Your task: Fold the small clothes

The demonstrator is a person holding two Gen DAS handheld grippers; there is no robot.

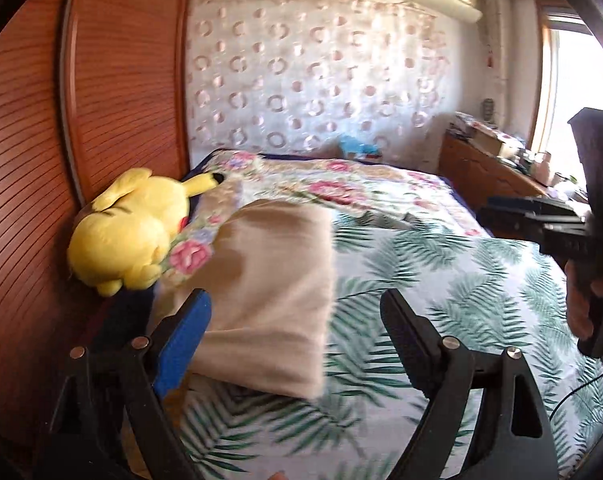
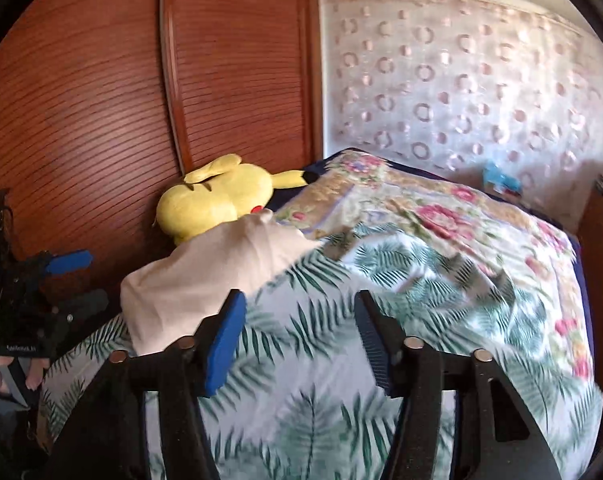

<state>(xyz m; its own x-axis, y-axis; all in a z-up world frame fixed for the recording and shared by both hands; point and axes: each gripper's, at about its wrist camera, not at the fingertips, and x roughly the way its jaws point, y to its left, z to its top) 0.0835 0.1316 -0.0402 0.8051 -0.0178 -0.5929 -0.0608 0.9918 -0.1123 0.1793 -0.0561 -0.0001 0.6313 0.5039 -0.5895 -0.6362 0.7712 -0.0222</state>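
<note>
The folded beige garment (image 1: 269,292) lay on the bed (image 1: 441,280), a yellow plush toy (image 1: 129,232) at its nine o'clock. The left gripper (image 1: 297,312) and right gripper (image 2: 299,316) stood spread, grasping nothing; no writing was legible

Beige garment (image 1: 269,292), plain soft cloth, already folded into a flat rectangular stack with a neat straight right edge. It lies on the palm-leaf bedsheet (image 1: 441,280) at the left side of the bed, its far end just beside the yellow plush toy (image 1: 133,232) and touching the floral quilt (image 1: 341,188). Nothing grips it; slight motion blur softens its edges.
</note>
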